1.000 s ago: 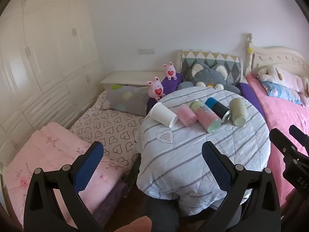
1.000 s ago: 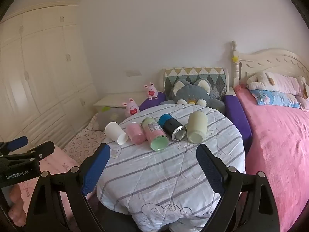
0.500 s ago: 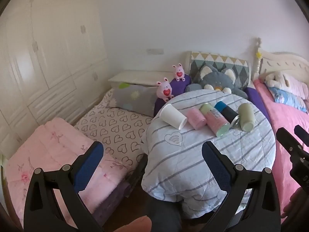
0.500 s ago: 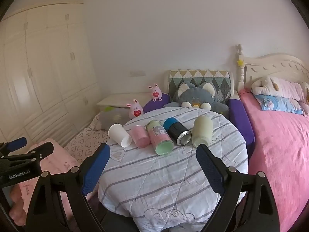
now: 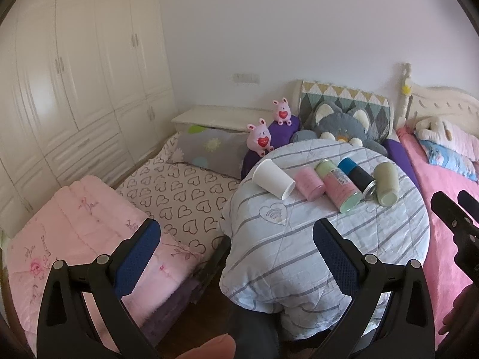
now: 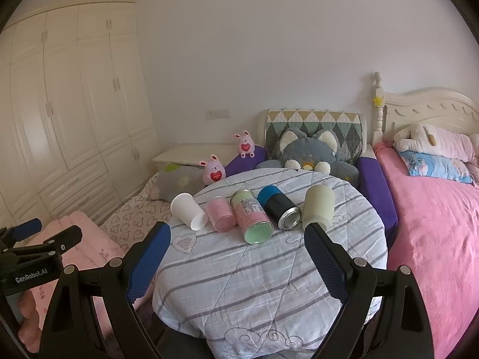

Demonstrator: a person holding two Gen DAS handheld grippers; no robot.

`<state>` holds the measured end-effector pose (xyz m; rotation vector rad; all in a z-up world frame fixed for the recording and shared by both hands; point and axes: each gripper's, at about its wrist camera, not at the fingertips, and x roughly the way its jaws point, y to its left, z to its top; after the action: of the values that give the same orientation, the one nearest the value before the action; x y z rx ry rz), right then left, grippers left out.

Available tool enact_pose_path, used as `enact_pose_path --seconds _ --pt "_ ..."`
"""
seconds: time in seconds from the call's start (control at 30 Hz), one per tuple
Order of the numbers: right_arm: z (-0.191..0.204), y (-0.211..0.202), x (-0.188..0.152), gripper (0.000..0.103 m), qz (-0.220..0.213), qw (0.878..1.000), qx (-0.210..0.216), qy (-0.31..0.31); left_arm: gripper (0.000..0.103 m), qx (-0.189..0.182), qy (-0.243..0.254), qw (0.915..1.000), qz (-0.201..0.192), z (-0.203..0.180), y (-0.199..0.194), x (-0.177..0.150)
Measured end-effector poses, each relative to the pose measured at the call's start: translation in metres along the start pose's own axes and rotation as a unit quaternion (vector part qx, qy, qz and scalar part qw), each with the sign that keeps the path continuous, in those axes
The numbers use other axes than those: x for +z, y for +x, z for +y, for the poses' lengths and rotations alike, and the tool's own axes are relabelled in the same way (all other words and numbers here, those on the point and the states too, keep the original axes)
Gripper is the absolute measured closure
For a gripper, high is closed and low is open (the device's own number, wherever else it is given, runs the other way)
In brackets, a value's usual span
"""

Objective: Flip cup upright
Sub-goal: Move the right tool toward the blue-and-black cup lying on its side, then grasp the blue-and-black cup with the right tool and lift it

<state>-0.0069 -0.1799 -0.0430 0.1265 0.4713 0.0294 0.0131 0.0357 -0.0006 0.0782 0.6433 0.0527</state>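
Five cups are lying on their sides in a row across the far half of the round, quilt-covered surface, none of them upright yet. The white paper cup is lying nearest the far left edge, its mouth pointing toward the near side. Next to it are sitting a pink cup, a taller pink-and-green cup and a black cup with a blue end, while a pale green cup is resting toward the right edge. They are lying close together, some apparently touching.

The paper cup is probably light and thin-walled, so a hard squeeze could be crushing it; taking it across the body near the stiffer base looks safest. The black one is showing a metal rim and is likely stiffer and heavier, perhaps slippery. All could be rolling on the soft quilt when nudged.

The right hand-held gripper is hovering over the near edge of the surface with its fingers spread wide and nothing between them. The left hand-held gripper is also spread wide and empty, hanging off the left edge above a pink blanket and a heart-patterned mattress. Plush toys and a pink bed are lying beyond.
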Motion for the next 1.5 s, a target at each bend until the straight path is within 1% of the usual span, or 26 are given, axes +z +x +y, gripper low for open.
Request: enact_pose_path --seconds 0.13,0.27,0.53,0.67,0.9,0.97,1.13,1.33,1.5 --pt "0.001 0.007 0.002 0.011 0.009 1.0 0.005 -0.005 0.0 0.002 -0.002 1.0 0.008 0.0 0.009 0.002" --pt "0.002 0.024 0.004 0.011 0.027 1.0 0.01 -0.009 0.0 0.007 -0.004 0.9998 0.017 0.0 0.024 0.003" --pt "0.008 0.068 0.002 0.011 0.073 0.997 0.017 -0.024 0.0 0.015 -0.006 0.9991 0.038 -0.002 0.06 0.007" --pt "0.008 0.094 0.002 0.011 0.096 0.995 0.013 -0.033 0.0 0.016 -0.003 0.9987 0.048 -0.005 0.081 0.009" --pt "-0.017 0.147 0.002 0.011 0.137 0.99 -0.013 -0.027 0.0 0.007 0.008 0.997 0.076 -0.021 0.122 0.013" --pt "-0.024 0.161 0.003 0.011 0.148 0.989 -0.012 -0.025 0.0 0.006 0.009 0.9964 0.084 -0.026 0.134 0.014" --pt "-0.031 0.197 0.005 0.011 0.171 0.984 0.005 -0.045 0.0 0.005 0.01 0.9948 0.102 -0.036 0.159 0.015" --pt "-0.054 0.234 0.018 0.011 0.181 0.982 -0.006 -0.053 0.0 0.006 0.015 0.9931 0.117 -0.045 0.184 0.017" --pt "-0.068 0.27 0.033 0.011 0.202 0.977 0.0 -0.074 0.0 0.005 0.019 0.9911 0.131 -0.054 0.203 0.019"
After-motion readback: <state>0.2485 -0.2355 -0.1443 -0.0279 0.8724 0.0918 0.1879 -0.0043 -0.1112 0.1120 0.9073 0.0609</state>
